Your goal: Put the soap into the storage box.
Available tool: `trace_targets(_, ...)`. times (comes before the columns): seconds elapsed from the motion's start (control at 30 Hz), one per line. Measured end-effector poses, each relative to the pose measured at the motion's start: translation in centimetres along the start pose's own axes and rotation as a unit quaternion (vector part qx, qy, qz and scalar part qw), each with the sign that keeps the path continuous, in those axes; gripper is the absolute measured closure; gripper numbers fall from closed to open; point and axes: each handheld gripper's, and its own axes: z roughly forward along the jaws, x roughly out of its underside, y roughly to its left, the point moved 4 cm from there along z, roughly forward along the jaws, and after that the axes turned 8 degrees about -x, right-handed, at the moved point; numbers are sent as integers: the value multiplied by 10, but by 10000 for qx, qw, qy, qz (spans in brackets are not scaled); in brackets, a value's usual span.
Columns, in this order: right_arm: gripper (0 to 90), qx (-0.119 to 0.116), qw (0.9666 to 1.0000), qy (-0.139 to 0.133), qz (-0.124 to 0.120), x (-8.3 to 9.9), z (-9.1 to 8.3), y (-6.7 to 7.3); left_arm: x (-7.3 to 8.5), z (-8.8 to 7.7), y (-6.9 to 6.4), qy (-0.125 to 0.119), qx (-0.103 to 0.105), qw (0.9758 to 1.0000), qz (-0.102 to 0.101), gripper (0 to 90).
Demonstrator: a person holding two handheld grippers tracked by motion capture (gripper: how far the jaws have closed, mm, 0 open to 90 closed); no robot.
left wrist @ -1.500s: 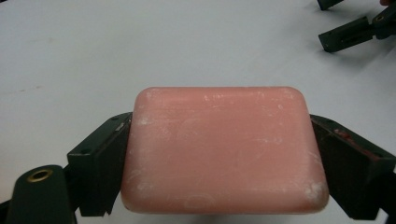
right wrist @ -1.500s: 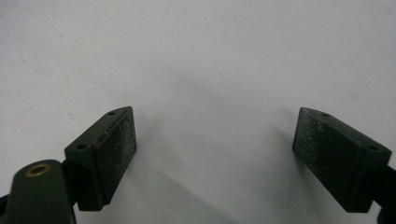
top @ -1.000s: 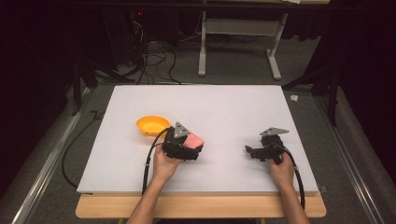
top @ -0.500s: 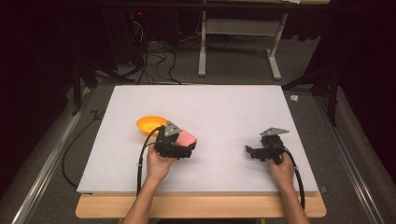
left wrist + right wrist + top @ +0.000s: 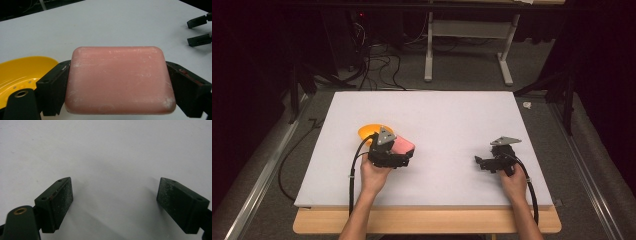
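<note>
Pink soap bar [image 5: 120,79], scuffed w/ whitish marks, sits clamped between the two black fingers [image 5: 53,88] of the left gripper [image 5: 120,87], one finger pressed on each short end. From the high view the left gripper [image 5: 398,156] and the soap bar [image 5: 402,145] are over the left half of the white surface [image 5: 452,115], closer to the near edge than the far one; can't tell if the bar touches the surface or is held just above it. Yellow dish [image 5: 368,131] lies just beside it on the side toward the far-left corner, partly hidden by the gripper; in the left gripper view the yellow dish [image 5: 22,72] shows small holes in its bottom. Left hand [image 5: 374,175] grips the tool from the near edge, cable looping off beside the wrist.

Right gripper [image 5: 484,162] rests near the right edge, well apart from the left one, right hand [image 5: 513,181] behind it. Its fingers [image 5: 56,203] are spread wide w/ bare white surface [image 5: 112,157] between them, pinching nothing.
</note>
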Motion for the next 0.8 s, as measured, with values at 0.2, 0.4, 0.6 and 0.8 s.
trace_targets(0.2,143,-3,10000,-1,-3,0,0,0,0,-4,6,-11,-61,10000,-52,139)
trace_targets(0.4,143,3,10000,0,-7,0,0,0,0,-8,12,-42,-113,9998,-139,139)
trace_targets(0.6,142,-1,10000,-6,9,0,0,0,2,-12,20,9,-150,9997,-209,139)
trace_targets(0.8,143,-2,10000,-8,6,0,0,0,3,-16,27,29,-239,9993,-271,139)
